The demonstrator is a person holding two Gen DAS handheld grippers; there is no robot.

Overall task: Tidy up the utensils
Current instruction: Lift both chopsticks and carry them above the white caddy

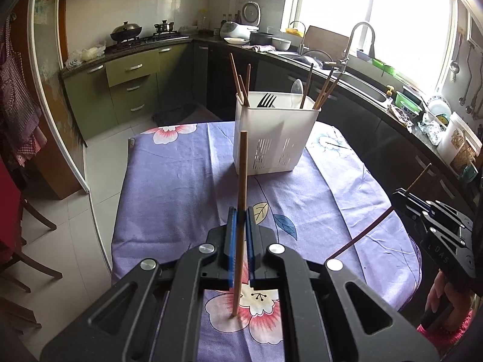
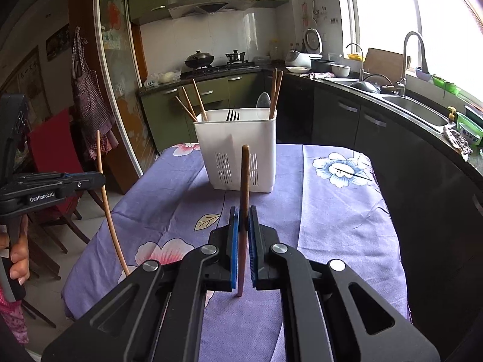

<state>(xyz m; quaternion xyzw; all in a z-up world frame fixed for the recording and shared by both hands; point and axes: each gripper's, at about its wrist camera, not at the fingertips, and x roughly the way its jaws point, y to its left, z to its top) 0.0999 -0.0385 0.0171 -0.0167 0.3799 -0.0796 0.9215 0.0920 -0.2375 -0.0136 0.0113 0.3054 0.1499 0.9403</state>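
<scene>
A table [image 1: 187, 181] under a purple flowered cloth [image 2: 332, 211] fills the middle of both views, with kitchen counters and a sink [image 2: 413, 111] along the far and right sides.

On the far part of the table stands a white caddy [image 1: 271, 138], upright, with slotted walls. Its left compartment holds light chopsticks [image 1: 238, 81] leaning left; the middle shows a black fork [image 1: 266, 100], tines up; to the right are a pale spoon [image 1: 296, 89] and dark chopsticks [image 1: 323, 90] leaning right.

The left gripper [image 1: 240, 226] hangs over the near part of the table, its blue pads clamped together on a light chopstick [image 1: 243, 175]. That stick stands nearly upright, its lower end down by the flower print on the cloth; whether it touches cannot be told. In the right wrist view the same gripper [image 2: 90, 178] shows at the left edge of the table, the stick [image 2: 104, 193] running through it.

The right gripper [image 2: 243, 229] is over the near middle of the table, its pads closed on a dark chopstick [image 2: 244, 187] held almost vertical, top end in line with the caddy's front wall but well apart from it. In the left wrist view it [image 1: 401, 194] sits at the right, the dark stick [image 1: 368, 232] slanting down through it.
</scene>
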